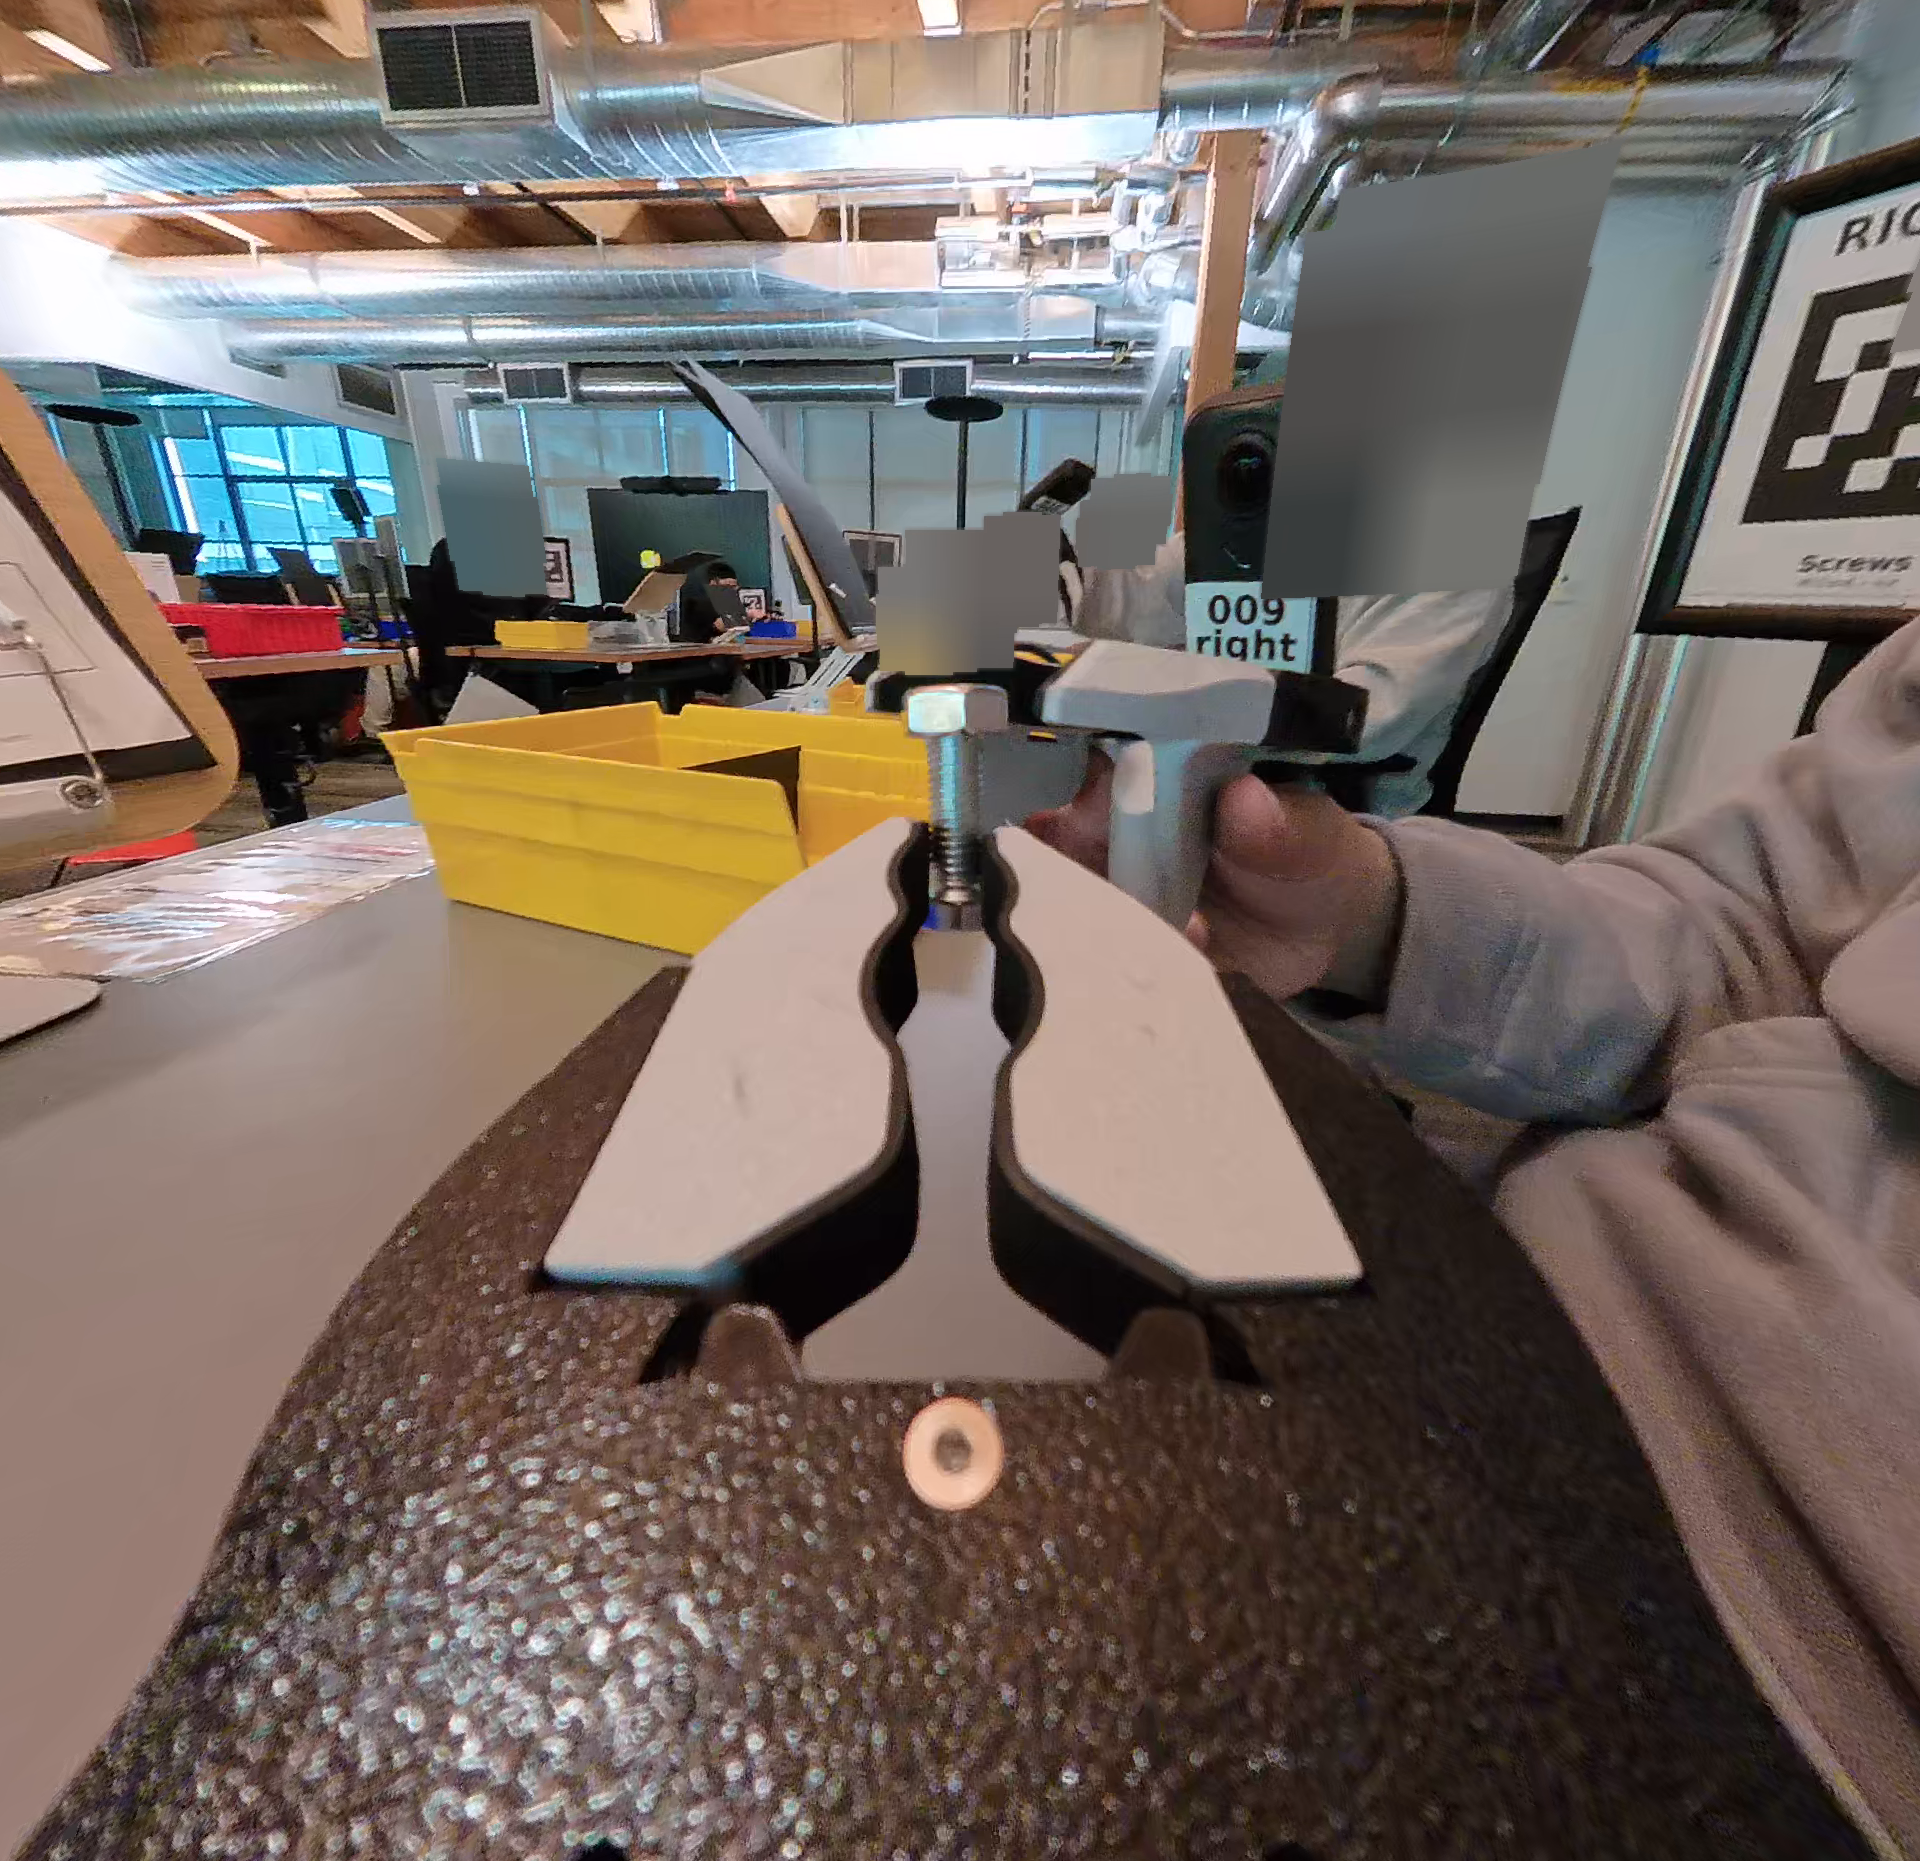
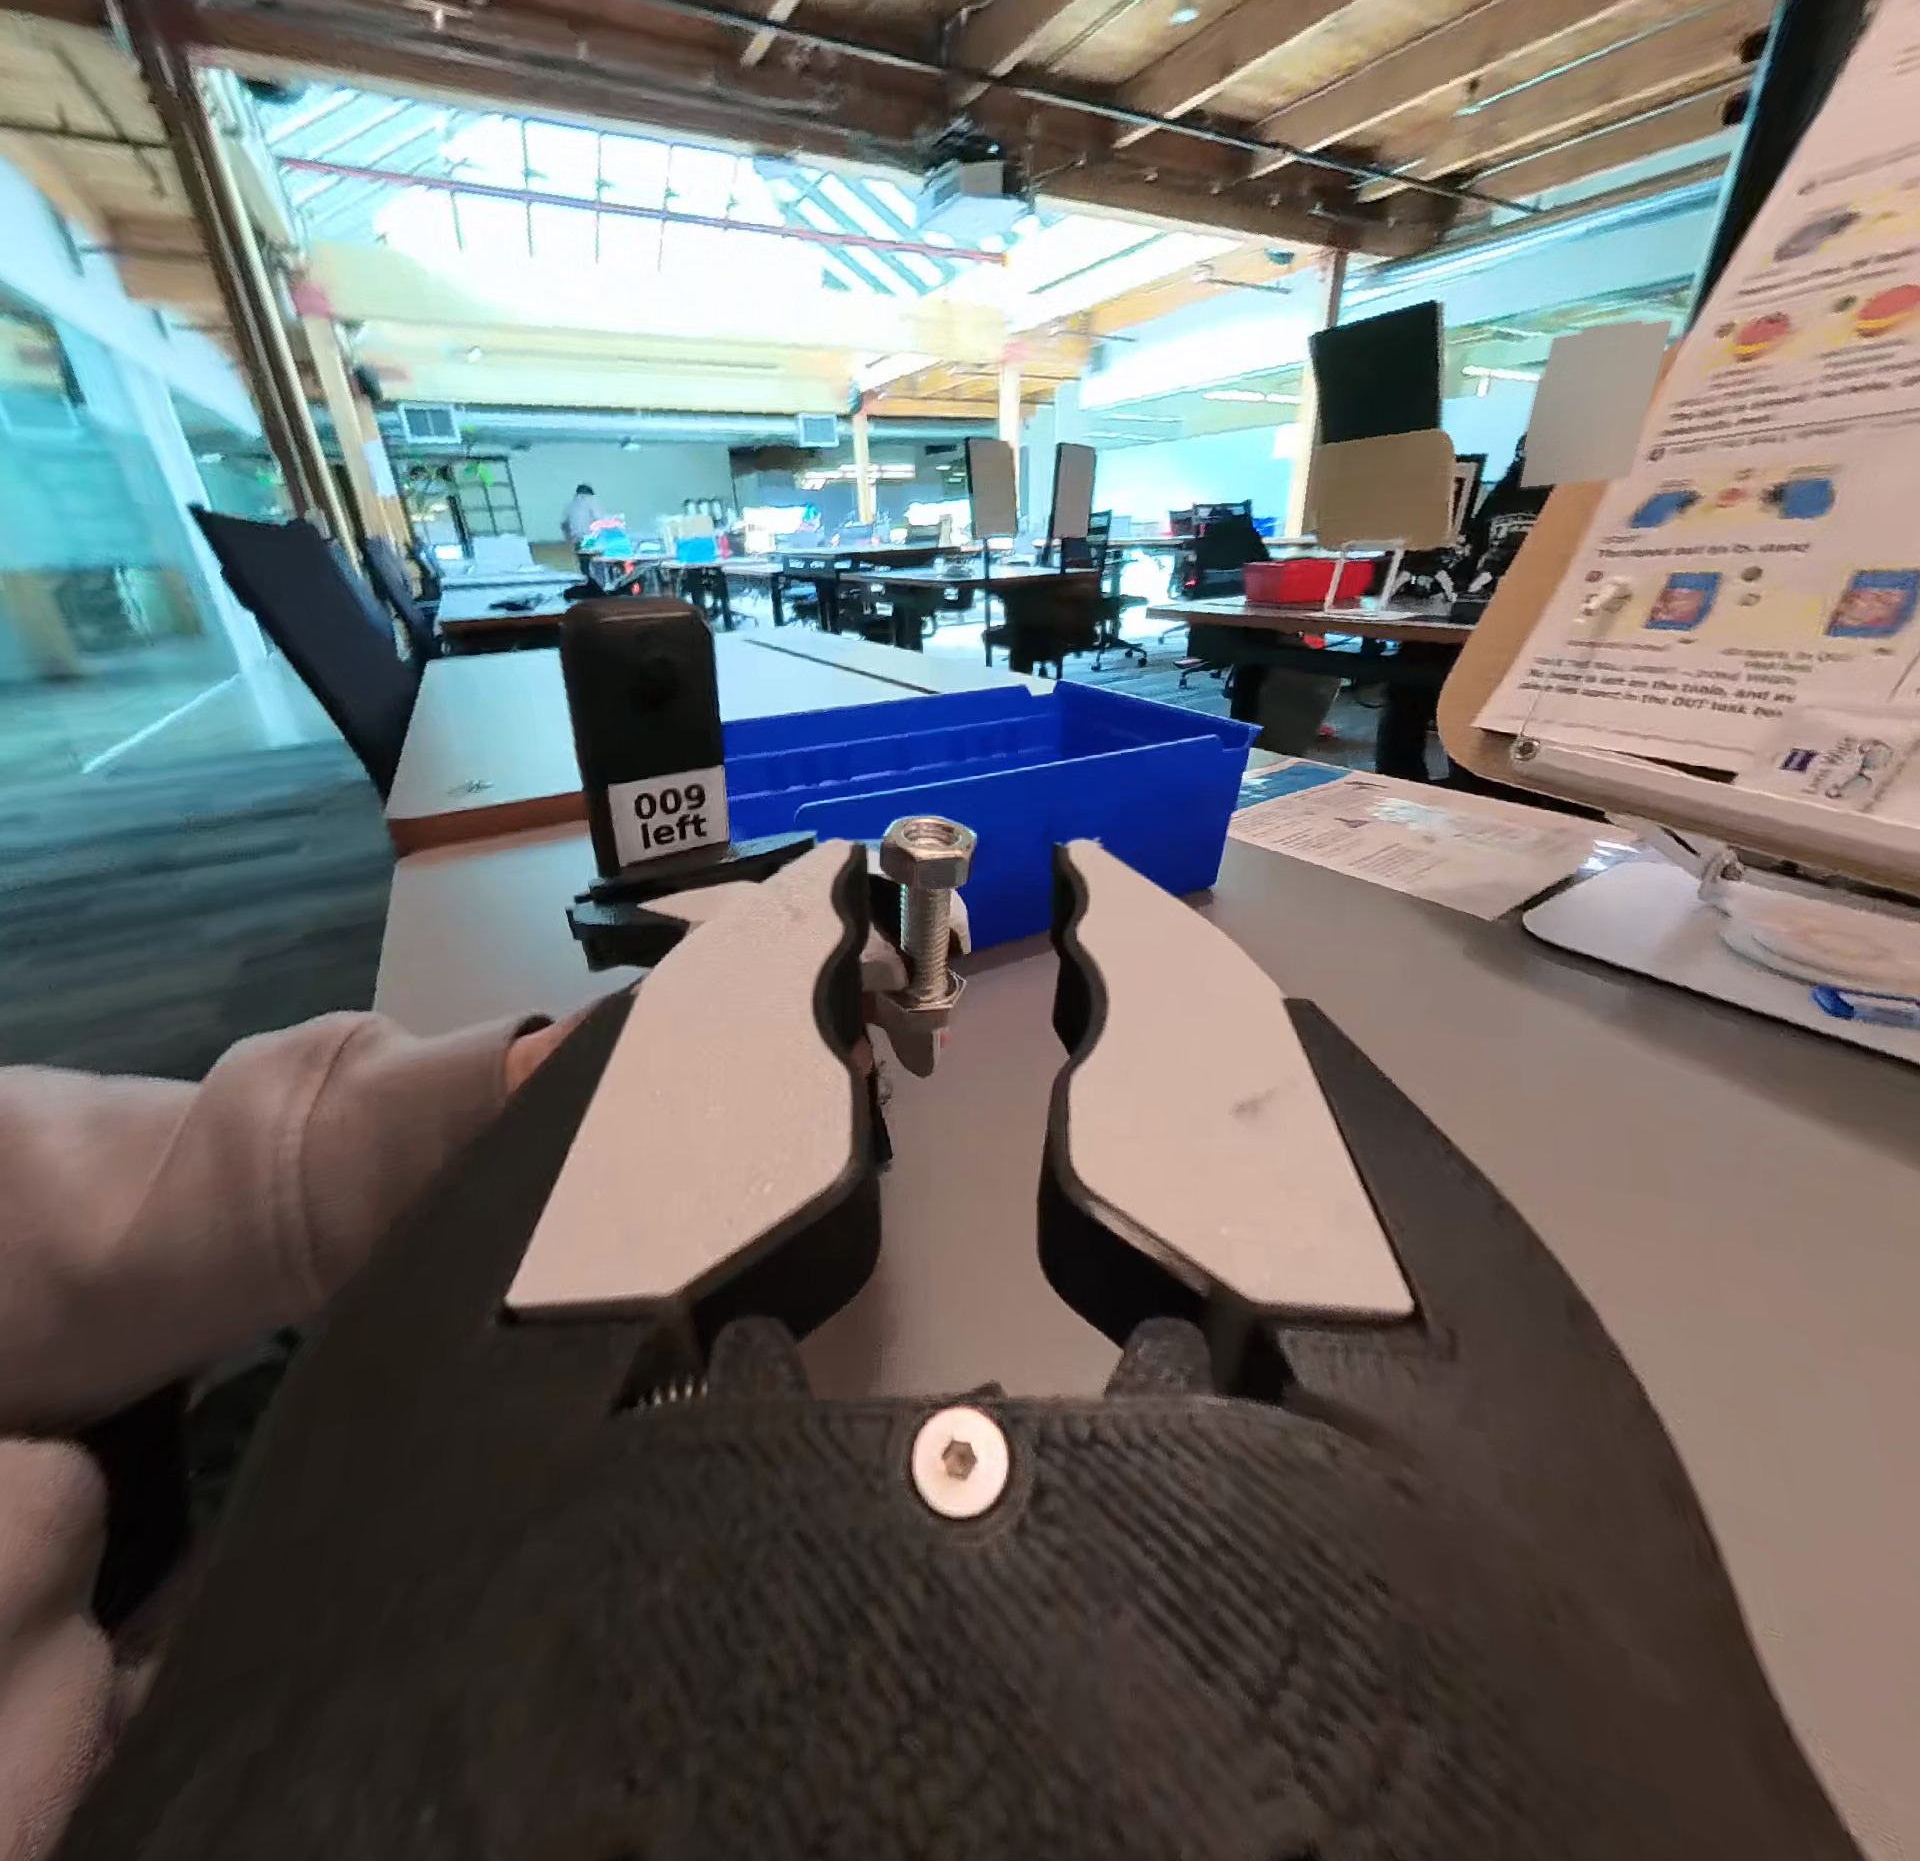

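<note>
**Upright bolt held in the left tongs, right tongs open around it**

Speckled dark body of the left tongs (image 1: 954, 876) fills the foreground of the left wrist view, its two pale fingers (image 1: 790, 1032) drawn narrow and pressing on the lower threads of a silver bolt (image 1: 956, 772). Its long axis runs vertically, hex head on top in this view. A nut sits on the thread just at the fingertips.

From the right wrist view, the same bolt (image 2: 925, 918) stands upright between the fingers of the right tongs (image 2: 961, 876), closer to the finger on the picture's left. These tongs are spread wide, with a clear gap on each side, so nothing is gripped. The left tongs' fingers reach in from the picture's left, low on the bolt.

A yellow bin (image 1: 623, 814) sits on the grey table (image 1: 260, 1084) behind the bolt in the left view; a blue bin (image 2: 1039, 772) sits behind it in the right view.
</note>
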`<state>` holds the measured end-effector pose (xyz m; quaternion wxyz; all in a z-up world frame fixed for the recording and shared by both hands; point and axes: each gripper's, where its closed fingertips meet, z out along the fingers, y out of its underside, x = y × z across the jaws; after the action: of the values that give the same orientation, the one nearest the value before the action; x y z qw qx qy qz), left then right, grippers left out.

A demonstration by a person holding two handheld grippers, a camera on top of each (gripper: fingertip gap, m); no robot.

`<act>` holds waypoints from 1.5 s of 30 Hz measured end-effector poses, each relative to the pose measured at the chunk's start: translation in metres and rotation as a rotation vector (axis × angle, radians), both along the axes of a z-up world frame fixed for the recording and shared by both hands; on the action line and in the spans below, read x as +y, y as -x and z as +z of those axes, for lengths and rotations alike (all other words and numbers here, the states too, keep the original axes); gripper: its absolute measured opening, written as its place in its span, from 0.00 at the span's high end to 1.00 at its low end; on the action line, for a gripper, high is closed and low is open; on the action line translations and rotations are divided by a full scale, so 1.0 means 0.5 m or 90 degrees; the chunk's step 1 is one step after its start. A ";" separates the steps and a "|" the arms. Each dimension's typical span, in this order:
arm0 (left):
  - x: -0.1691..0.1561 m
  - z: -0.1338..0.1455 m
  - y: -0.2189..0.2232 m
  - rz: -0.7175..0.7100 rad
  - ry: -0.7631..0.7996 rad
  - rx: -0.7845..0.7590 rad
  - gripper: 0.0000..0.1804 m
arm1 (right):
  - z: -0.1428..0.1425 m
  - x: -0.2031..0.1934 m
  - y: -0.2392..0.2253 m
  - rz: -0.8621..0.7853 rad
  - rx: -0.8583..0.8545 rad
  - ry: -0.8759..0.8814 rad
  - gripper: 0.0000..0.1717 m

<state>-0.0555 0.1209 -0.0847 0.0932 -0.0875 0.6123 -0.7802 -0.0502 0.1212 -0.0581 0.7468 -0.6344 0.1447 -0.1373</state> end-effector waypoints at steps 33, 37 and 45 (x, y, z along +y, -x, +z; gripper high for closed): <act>-0.041 0.016 0.133 -0.341 0.023 0.011 0.96 | 0.010 -0.021 0.135 0.375 -0.030 -0.006 0.87; -0.018 0.003 0.026 -0.059 -0.001 -0.012 0.95 | 0.010 -0.020 0.053 0.197 -0.001 -0.002 0.73; -0.011 -0.014 -0.030 0.182 -0.107 -0.085 0.95 | -0.004 0.006 -0.009 -0.034 0.006 0.008 0.74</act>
<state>-0.0404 0.1154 -0.0919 0.2507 -0.1139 0.6492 -0.7090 -0.0459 0.1240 -0.0603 0.7379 -0.6359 0.1643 -0.1552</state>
